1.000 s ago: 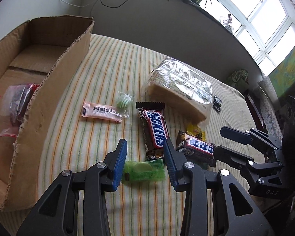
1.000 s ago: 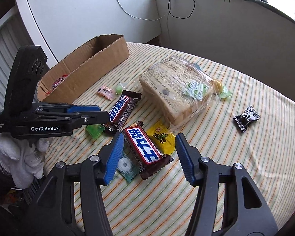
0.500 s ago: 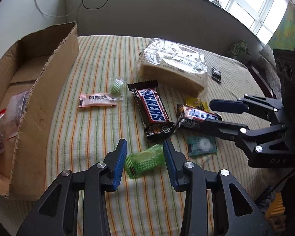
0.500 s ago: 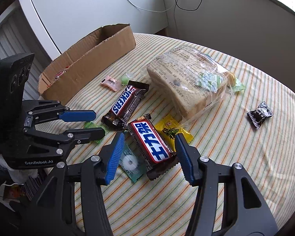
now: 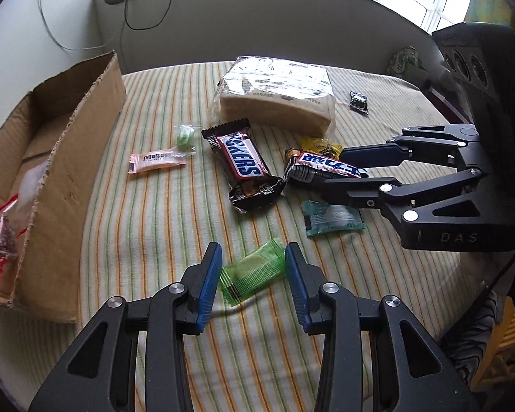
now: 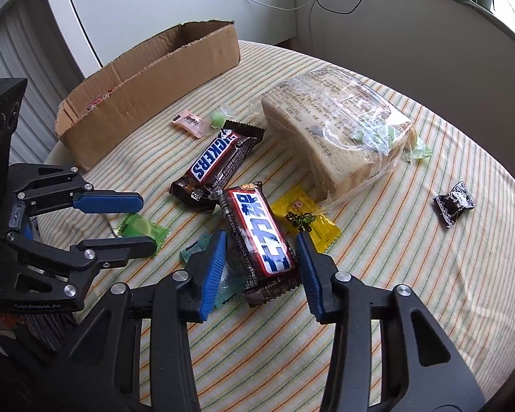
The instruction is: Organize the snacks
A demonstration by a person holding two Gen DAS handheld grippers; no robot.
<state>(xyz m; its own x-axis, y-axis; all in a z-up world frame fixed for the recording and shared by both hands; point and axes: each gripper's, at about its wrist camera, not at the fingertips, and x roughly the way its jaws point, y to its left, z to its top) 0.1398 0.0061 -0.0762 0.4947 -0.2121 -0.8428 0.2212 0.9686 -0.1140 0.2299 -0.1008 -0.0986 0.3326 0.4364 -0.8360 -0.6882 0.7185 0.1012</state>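
A: 2 grippers work over the striped table (image 5: 147,226). How does the left gripper (image 5: 252,269) stand?

B: Its blue pads straddle a green packet (image 5: 252,271). The right pad touches the packet's edge; on the left a thin gap shows, and the wrapper looks uncrushed. The packet lies flat on the cloth, so the jaws sit part open around it, gripping nothing.

A: And the right gripper (image 6: 261,261)?

B: Its jaws are closing, with the near end of a Chinese-label bar (image 6: 261,240) between them. In the right wrist view, gaps show on both sides of the wrapper, so the pads are not pressing yet. In the left wrist view the fingers hide that end of the bar.

A: Where does that bar lie?

B: Near the table's middle, its far end touching a Snickers bar (image 6: 216,161). A yellow packet (image 6: 305,219) lies just beside it, and a teal packet (image 5: 333,218) lies partly under the gripper's left finger.

A: What else is there?

B: 1 bag of sliced bread (image 6: 340,127) beyond the bars, a pink sachet (image 5: 156,162) and a small green candy (image 5: 185,135) near the cardboard box (image 5: 68,171), and a black packet (image 6: 455,202) well apart. The box sits at the table's edge with a red-and-clear bag (image 5: 3,237) inside.
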